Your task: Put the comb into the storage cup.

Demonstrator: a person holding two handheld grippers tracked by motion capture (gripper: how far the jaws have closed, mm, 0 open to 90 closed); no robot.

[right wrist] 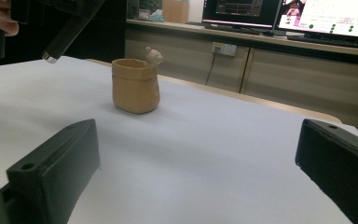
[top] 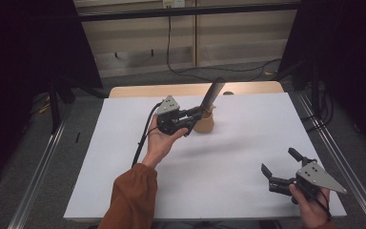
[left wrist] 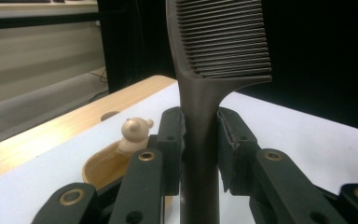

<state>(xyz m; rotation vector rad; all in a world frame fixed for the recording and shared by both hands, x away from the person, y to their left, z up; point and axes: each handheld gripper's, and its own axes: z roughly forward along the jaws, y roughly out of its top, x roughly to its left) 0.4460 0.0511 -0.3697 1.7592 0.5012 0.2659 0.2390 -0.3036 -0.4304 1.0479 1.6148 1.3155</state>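
Comb, dark and long-handled, clamped at the handle between the fingers of the left gripper, teeth up and tilted away, butt end hanging below the grip. Held clear of the counter, just above and beside the small tan cup, with the handle's lower end off to one side of the cup's mouth rather than over it, judging from the right gripper view. Cup standing upright on the white sheet, a little bear-like figure perched on its rim, just left of the closed fingers in the left gripper view. Looks like a placing of the comb into the cup, not yet done.

Right gripper well apart from all this, near the counter's near right corner, fingers spread wide and holding nothing, pointed toward the cup.

Risks from here, as a judgement: handle end landing on the rim instead of inside, since not yet lined up with the mouth; a knock against the rim or the figure tipping or sliding so light-looking a cup, nothing bracing it with the free gripper that far off. Comb much taller than the cup, so top-heavy once released; likely to lean hard on one wall and topple the cup if dropped rather than lowered. Smooth handle also liable to slip or swivel between the fingers if the grip eases early.
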